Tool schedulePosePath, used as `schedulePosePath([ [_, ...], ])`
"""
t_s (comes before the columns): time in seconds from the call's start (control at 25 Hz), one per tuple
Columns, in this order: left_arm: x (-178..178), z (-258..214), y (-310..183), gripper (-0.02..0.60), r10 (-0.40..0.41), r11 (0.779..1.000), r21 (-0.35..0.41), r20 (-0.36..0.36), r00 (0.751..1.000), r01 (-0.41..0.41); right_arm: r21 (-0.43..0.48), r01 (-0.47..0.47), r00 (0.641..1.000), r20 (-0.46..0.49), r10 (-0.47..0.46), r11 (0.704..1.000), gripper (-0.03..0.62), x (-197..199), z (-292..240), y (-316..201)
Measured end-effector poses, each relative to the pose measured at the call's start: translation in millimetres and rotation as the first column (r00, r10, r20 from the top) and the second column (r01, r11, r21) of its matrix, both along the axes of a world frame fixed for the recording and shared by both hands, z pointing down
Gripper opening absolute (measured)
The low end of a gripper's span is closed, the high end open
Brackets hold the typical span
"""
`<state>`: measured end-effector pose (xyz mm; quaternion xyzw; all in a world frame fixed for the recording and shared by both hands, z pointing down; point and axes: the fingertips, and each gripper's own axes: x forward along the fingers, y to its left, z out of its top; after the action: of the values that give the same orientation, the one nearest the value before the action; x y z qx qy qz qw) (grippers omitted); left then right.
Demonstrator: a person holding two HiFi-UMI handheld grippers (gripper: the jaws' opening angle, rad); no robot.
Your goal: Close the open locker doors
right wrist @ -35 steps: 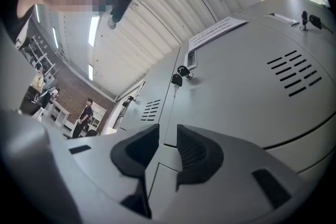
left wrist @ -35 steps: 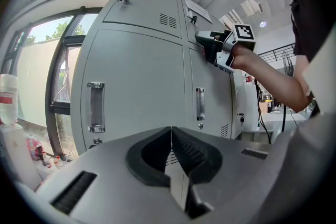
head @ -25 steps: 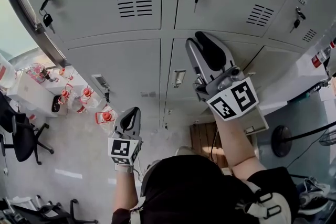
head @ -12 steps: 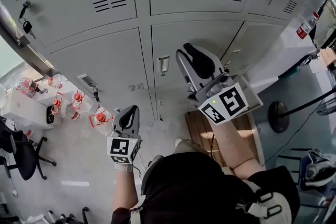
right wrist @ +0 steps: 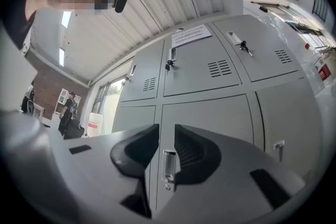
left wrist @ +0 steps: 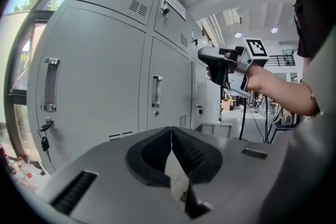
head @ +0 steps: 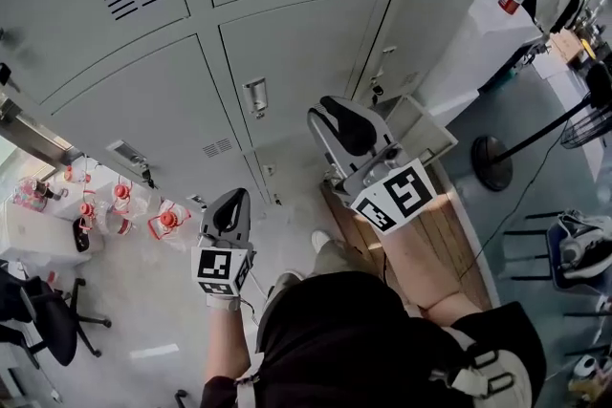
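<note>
Lockers (head: 287,62) mostly shut; one low door (head: 426,124), middle right, not shut yet. Left tool (head: 229,205) closed, right tool (head: 335,115) narrow, empty.

No wording can be read anywhere. A white paper notice (right wrist: 191,34) on an upper locker door (right wrist: 194,78), upper middle of the right gripper view, carries print too small to make out. The marker cube (head: 395,198) at the head view's centre and the smaller marker cube (head: 221,268) at lower left show only black-and-white square patterns.
</note>
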<state>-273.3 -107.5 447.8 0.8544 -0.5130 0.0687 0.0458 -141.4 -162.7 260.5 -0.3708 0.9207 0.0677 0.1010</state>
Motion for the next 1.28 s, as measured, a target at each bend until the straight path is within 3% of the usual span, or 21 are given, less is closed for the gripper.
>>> schedulePosePath([
  [0.36,40.8,15.1,0.1,0.009,0.146,0.989,-0.019,0.004,0.989,-0.146,-0.082,-0.12,0.993,-0.022,0.119,0.989,0.1,40.4,46.3,24.3],
  [0.72,92.4,21.3,-17.9,0.009,0.239,0.97,-0.042,0.021,0.971,-0.238,-0.15,-0.215,0.976,-0.073,0.206,0.965,0.1,95.8,92.1,29.0],
  [1.28,193.7,31.0,-56.3,0.009,0.323,0.943,-0.106,0.065,0.944,-0.315,-0.262,-0.36,0.933,-0.12,0.34,0.895,0.1,237.1,157.1,2.4],
])
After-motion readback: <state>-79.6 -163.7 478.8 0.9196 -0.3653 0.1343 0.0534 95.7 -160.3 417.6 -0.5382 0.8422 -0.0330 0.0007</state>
